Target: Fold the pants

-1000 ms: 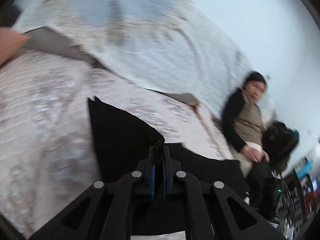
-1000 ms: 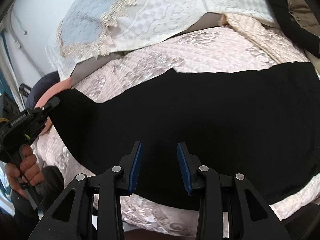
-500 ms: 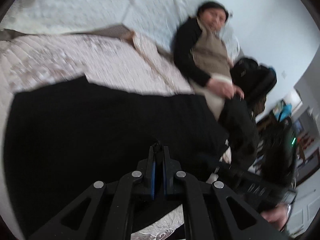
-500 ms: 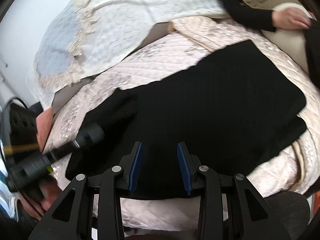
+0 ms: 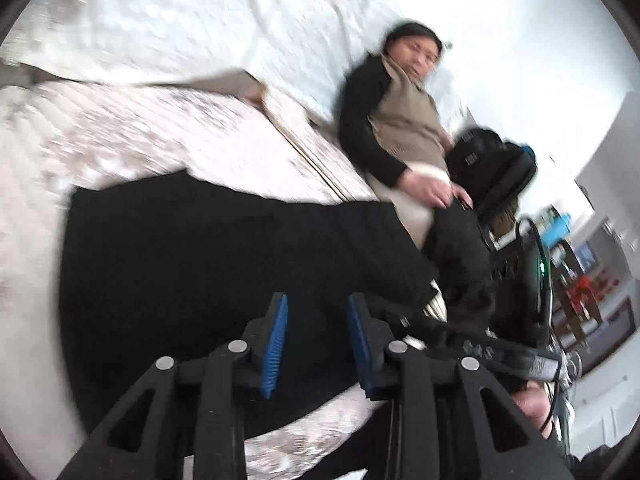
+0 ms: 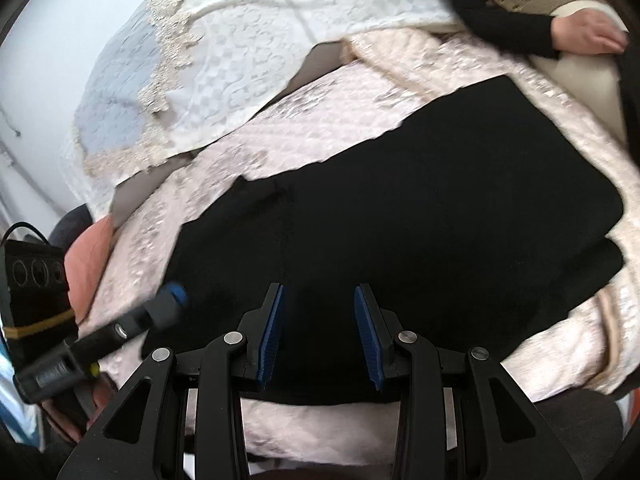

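no legible text, labels, or numbers

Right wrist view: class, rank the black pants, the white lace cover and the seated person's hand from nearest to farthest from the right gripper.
From the right gripper:
1. Black pants, directly ahead beneath the fingers.
2. Seated person's hand, upper right, bed's far edge.
3. White lace cover, upper left, farthest back.

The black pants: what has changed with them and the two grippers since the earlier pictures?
The left gripper carried one end of the black pants across onto the rest, folding them shorter, and its jaws are now opening, nothing between them. The right gripper stayed open and empty above the pants, which still lie on the quilted bed cover.
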A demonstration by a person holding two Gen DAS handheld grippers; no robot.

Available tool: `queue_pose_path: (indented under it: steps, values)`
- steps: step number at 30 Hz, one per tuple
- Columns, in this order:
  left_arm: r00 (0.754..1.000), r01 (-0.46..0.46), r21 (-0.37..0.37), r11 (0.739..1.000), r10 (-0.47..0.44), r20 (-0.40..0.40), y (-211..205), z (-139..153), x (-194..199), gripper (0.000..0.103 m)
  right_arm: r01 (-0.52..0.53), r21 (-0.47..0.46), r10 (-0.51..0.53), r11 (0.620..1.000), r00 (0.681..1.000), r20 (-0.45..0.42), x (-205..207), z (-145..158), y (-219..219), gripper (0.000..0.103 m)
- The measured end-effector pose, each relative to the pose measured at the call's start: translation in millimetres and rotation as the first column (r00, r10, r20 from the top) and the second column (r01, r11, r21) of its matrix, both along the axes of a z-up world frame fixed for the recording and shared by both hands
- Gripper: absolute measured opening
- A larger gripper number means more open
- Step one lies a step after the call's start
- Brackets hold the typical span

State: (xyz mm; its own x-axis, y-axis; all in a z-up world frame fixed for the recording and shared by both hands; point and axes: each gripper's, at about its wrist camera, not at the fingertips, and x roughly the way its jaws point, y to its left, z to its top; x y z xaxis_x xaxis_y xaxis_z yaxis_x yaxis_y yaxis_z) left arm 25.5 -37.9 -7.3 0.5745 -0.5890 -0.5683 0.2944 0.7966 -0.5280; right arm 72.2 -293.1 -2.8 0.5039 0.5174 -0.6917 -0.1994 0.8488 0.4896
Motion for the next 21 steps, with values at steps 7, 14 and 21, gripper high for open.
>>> queue_pose_path:
  steps: [7, 14, 21]
  values:
    - [0.983, -0.170, 0.172, 0.970, 0.178, -0.032, 35.9, -16.7, 2.0, 0.034, -0.133, -0.025, 0.134, 0.991, 0.989, 0.058, -1.1, 7.8, 48.1, 0.036]
    - [0.992, -0.100, 0.258, 0.961, 0.116, -0.046, 27.8, -38.3, -26.3, 0.034, -0.197, -0.161, 0.198, 0.967, 0.980, -0.013, -14.0, -4.3, 56.8, 0.029]
    - [0.986, -0.140, 0.238, 0.961, 0.157, -0.054, 36.1, -24.8, -21.4, 0.034, 0.119, -0.095, -0.119, 0.988, 0.993, 0.009, -22.9, 7.0, -22.1, 0.047]
